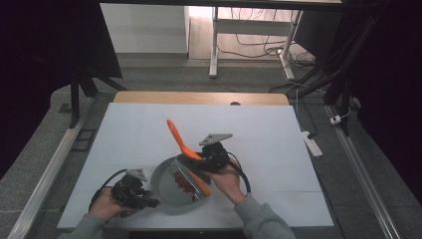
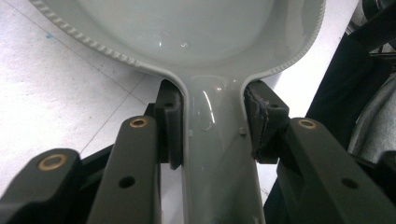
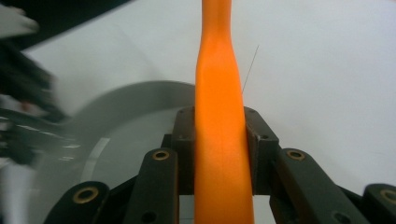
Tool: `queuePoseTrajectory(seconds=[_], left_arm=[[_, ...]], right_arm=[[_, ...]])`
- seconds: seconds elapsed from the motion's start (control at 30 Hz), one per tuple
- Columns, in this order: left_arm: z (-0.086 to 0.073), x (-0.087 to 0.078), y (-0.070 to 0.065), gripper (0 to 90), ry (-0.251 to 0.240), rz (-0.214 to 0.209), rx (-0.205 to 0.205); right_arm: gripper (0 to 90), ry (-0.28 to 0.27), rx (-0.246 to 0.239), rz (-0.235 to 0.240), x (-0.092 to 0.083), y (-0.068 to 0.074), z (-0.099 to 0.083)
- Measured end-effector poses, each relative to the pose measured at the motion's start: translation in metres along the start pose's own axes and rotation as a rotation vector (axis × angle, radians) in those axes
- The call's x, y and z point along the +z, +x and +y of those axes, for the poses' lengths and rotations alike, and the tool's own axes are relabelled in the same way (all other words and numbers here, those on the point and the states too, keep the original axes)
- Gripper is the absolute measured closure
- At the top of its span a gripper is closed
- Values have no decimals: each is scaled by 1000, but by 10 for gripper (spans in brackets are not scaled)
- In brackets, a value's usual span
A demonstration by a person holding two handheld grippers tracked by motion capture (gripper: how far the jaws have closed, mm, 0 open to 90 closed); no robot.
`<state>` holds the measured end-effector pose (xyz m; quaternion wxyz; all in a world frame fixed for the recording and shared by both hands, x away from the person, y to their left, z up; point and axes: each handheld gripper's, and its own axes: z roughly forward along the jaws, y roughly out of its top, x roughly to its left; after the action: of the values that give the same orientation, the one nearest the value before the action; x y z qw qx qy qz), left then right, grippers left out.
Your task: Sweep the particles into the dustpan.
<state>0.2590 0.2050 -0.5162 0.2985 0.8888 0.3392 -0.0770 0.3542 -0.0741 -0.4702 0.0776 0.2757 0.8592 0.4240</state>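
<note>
Nearest the person, the left hand-held gripper (image 2: pixel 212 128) is clenched on the flat handle of a round grey metal pan (image 1: pixel 166 186), which sits on the white counter (image 1: pixel 259 134). Small red pieces (image 1: pixel 185 185) lie in the pan. Just beyond, the right hand-held gripper (image 3: pixel 219 149) grasps an orange plastic spatula (image 1: pixel 180 142), its blade down in the pan and its handle tilted up and away.

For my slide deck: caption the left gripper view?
Left gripper clamped on the grey pan's handle above the white table.
</note>
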Motion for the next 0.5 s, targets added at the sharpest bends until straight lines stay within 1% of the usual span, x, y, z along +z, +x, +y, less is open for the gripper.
queuePoseTrajectory(seconds=[0.03, 0.1, 0.17, 0.2, 0.27, 0.33, 0.43, 0.5], left_arm=[[0, 0, 0, 616, 0, 0, 0], [0, 0, 0, 616, -1, 1, -2], [0, -1, -1, 616, -3, 3, -1], [0, -1, -2, 616, -5, 4, -3], [1, -2, -2, 615, -1, 5, 2], [1, -2, -2, 615, -3, 5, -2], [0, -2, -1, 616, 0, 4, 0], [0, -1, -1, 616, 0, 3, -1]], right_arm=[[705, 7, -10, -28, 0, -3, -1], [705, 21, -11, -67, 2, -8, -4], [705, 37, 3, -77, 7, -12, -9], [706, 50, 2, -80, 11, -12, -11], [706, 60, -9, -79, 15, -8, -13], [705, 54, -20, -61, 18, -2, -12], [706, 35, -11, -25, 21, 8, -13], [706, 11, 35, 48, 19, 13, -10]])
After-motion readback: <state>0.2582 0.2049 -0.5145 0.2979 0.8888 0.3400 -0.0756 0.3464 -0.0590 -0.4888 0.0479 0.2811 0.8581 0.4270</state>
